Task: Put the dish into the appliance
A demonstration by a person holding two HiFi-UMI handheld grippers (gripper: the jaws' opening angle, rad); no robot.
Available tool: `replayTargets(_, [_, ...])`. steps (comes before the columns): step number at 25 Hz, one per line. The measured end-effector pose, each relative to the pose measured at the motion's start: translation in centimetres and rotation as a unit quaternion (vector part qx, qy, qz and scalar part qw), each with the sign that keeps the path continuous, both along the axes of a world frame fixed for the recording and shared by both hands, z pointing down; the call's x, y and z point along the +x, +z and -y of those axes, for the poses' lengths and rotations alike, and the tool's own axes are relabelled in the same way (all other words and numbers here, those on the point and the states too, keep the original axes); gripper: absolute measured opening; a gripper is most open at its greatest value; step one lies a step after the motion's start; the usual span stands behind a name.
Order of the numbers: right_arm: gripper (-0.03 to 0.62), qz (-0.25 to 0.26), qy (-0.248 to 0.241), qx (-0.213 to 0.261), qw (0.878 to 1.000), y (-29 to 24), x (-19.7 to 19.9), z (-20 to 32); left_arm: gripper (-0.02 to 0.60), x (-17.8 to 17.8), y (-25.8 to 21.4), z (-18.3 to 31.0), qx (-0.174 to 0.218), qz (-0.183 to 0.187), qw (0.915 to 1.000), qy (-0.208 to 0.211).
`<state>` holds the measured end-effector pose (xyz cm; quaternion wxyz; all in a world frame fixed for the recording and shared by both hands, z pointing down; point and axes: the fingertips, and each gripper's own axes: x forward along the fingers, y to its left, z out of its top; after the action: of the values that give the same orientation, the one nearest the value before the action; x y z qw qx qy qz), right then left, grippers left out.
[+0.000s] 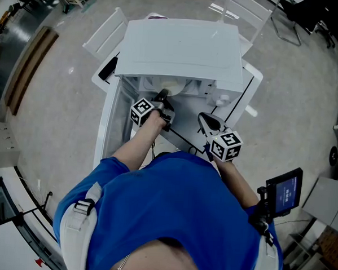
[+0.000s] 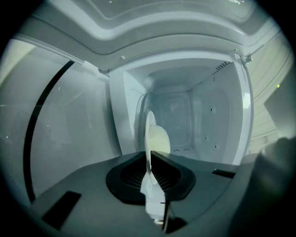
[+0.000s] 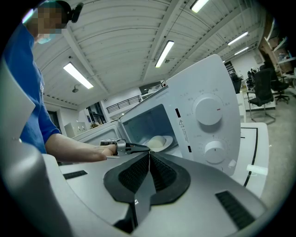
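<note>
Left tongs (image 2: 150,159) are clamped on the near rim of a white plate (image 2: 149,132), probably to carry it level so the pale mound of food (image 2: 159,139) does not slide. Right tongs (image 3: 149,157) are pinched together and empty, hanging beside the doorway out of the way. The plate is just inside the open microwave (image 2: 206,115), not visibly set down.

Looks like a lab or test hall. Microwave (image 1: 179,47) sits alone on a white table (image 1: 107,139) w/ black tape lines (image 1: 241,99), out in the open on a wide speckled hard floor (image 1: 63,98). White chairs (image 1: 106,35) stand round the table. Overhead: long strip lights (image 3: 165,52) on a ribbed industrial ceiling (image 3: 120,41). Office chairs (image 3: 263,85) in the bkgd at right. A small screen (image 1: 284,191) on a black mount is next to the person.
</note>
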<state>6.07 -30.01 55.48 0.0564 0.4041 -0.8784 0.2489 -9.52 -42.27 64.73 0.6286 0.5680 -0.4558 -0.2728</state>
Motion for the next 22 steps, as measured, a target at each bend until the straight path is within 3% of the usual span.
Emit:
replayTargets(11, [0.002,-0.002,-0.013,0.003,1.0,-0.7,-0.8,0.1,0.085,0.3,-1.6,-0.4,0.071,0.075,0.993,0.057])
replayTargets(22, [0.002,-0.002,-0.018,0.004,1.0,-0.8,-1.0,0.1,0.14,0.8,-1.2,-1.5,0.105,0.168,0.9717,0.129])
